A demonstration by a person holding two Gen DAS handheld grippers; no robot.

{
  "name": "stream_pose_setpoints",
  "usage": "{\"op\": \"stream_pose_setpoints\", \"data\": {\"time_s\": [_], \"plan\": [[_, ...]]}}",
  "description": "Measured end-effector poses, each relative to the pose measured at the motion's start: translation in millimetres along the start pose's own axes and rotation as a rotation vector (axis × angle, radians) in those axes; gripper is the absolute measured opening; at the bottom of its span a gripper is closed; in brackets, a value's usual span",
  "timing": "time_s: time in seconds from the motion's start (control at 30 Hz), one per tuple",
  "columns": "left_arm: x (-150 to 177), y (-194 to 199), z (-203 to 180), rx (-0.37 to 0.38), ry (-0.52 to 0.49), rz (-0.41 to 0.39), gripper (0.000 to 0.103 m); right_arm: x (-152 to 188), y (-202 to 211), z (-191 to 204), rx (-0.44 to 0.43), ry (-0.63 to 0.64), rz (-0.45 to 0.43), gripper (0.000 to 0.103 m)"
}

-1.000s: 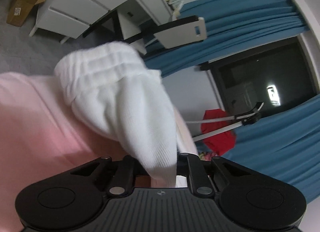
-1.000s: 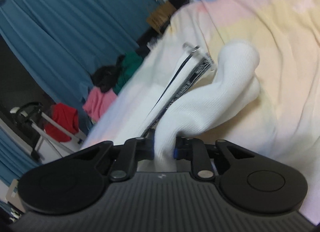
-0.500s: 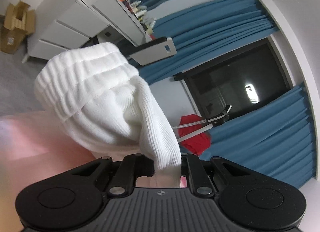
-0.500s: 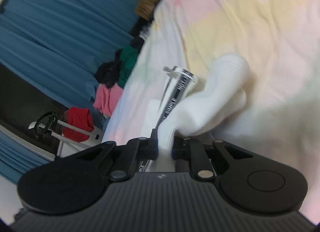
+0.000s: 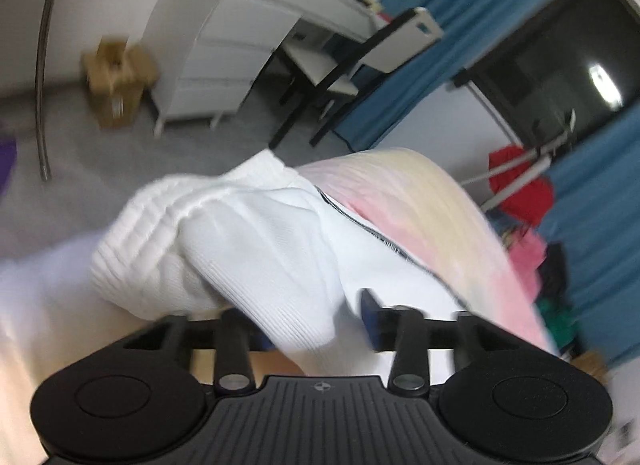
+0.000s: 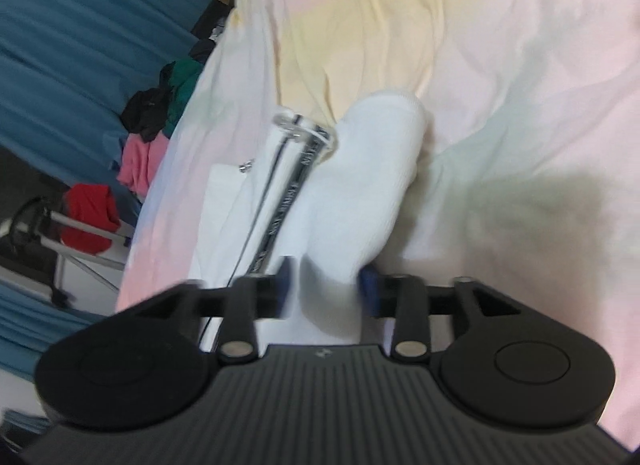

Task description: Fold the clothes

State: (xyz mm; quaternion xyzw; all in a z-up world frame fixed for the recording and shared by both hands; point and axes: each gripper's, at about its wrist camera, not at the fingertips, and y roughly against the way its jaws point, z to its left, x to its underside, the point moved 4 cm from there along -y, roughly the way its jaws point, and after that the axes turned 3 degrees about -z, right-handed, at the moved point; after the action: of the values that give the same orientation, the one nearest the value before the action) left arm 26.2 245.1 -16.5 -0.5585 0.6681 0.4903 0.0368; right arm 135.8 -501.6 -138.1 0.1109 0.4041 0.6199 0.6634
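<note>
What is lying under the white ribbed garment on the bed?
The white ribbed garment rests on the pastel bedsheet and against a folded white garment with dark trim. Whatever lies directly beneath it is hidden.

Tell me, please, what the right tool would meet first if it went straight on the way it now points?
Most likely the white sock. It lies between the open jaws of the right tool, which have just been opening, and stretches ahead on the pastel bedsheet. The sheet comes after; depth is unclear.
</note>
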Motion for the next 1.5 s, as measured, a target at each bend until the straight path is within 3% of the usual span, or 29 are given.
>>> {"op": "stream_pose_setpoints", "data": {"time_s": [0.03, 0.07, 0.2, 0.23, 0.37, 0.57, 0.87, 1.03, 1.1, 1.13, 1.17, 1.23, 1.27, 1.37, 1.5], "plan": [[4, 8, -7, -0.025, -0.051, -0.024, 0.064, 3, 9, 3, 0.014, 0.03, -0.019, 0.076], [8, 11, -20, -0.062, -0.112, -0.057, 0.068, 5, 18, 8, 0.029, 0.062, -0.048, 0.079], [29, 51, -53, -0.127, -0.33, -0.221, 0.076, 16, 58, 21, 0.058, 0.15, -0.152, 0.078], [34, 56, -67, -0.103, -0.396, -0.255, 0.078, 20, 64, 24, 0.046, 0.156, -0.17, 0.078], [77, 50, -146, 0.072, -0.74, -0.252, 0.081, 32, 72, 43, 0.038, 0.181, -0.253, 0.078], [159, -9, -269, 0.412, -1.161, -0.131, 0.08, 41, 65, 49, 0.06, 0.258, -0.307, 0.078], [301, -116, -419, 0.764, -1.479, 0.03, 0.074, 36, 44, 34, 0.14, 0.21, -0.406, 0.078], [391, -145, -448, 0.864, -1.661, 0.093, 0.068, 25, 32, 28, 0.165, 0.168, -0.452, 0.078], [410, -153, -448, 0.899, -1.688, 0.074, 0.066, 21, 28, 23, 0.175, 0.142, -0.458, 0.078], [416, -154, -455, 0.906, -1.683, 0.078, 0.059, 19, 25, 21, 0.18, 0.131, -0.458, 0.078], [422, -156, -461, 0.913, -1.677, 0.082, 0.042, 18, 22, 18, 0.184, 0.122, -0.45, 0.078], [430, -161, -478, 0.899, -1.662, 0.077, 0.019, 16, 17, 14, 0.185, 0.1, -0.425, 0.078], [432, -164, -488, 0.879, -1.652, 0.069, 0.013, 16, 17, 12, 0.184, 0.09, -0.42, 0.078], [412, -175, -512, 0.841, -1.506, 0.044, 0.009, 16, 16, 9, 0.18, 0.071, -0.412, 0.078], [388, -207, -529, 0.716, -1.357, 0.134, 0.011, 16, 17, 8, 0.171, 0.062, -0.412, 0.078]]}}
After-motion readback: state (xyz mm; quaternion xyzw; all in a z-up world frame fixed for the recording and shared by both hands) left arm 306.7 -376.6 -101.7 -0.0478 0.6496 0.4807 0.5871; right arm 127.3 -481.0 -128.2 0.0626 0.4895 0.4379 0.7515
